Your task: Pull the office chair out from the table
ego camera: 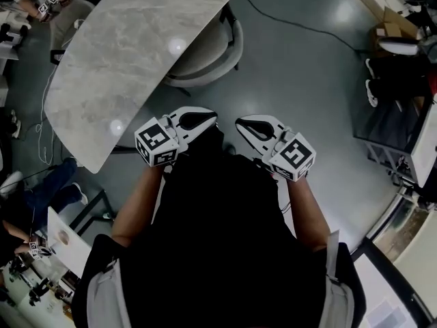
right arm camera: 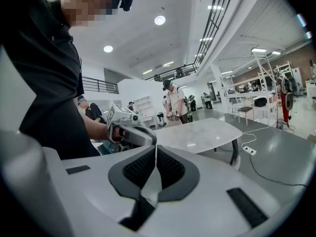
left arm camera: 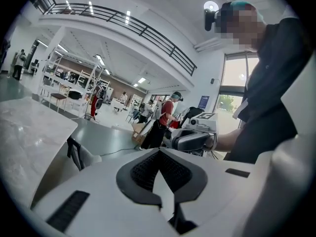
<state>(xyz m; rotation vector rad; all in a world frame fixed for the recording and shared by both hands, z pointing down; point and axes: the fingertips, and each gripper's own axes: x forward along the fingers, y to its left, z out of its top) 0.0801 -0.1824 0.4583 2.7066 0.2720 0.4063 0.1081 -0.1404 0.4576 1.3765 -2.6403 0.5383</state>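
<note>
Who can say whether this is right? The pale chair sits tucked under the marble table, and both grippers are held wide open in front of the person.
Not open: the left gripper and the right gripper are both shut and empty, as the gripper views show. The rest stands: the pale chair sits tucked under the marble table, grippers in front of the person.

I see a glossy grey floor (ego camera: pixel 300 74) with a black cable (ego camera: pixel 287 20) snaking across it and a cardboard box (ego camera: pixel 390 27) at the edge. It's a big white hall: mezzanine railing (left arm camera: pixel 148 33) overhead, round ceiling lights (right arm camera: pixel 159 19) on, a daylit window (left arm camera: pixel 232 78), white racks (left arm camera: pixel 54 80) far back.
</note>
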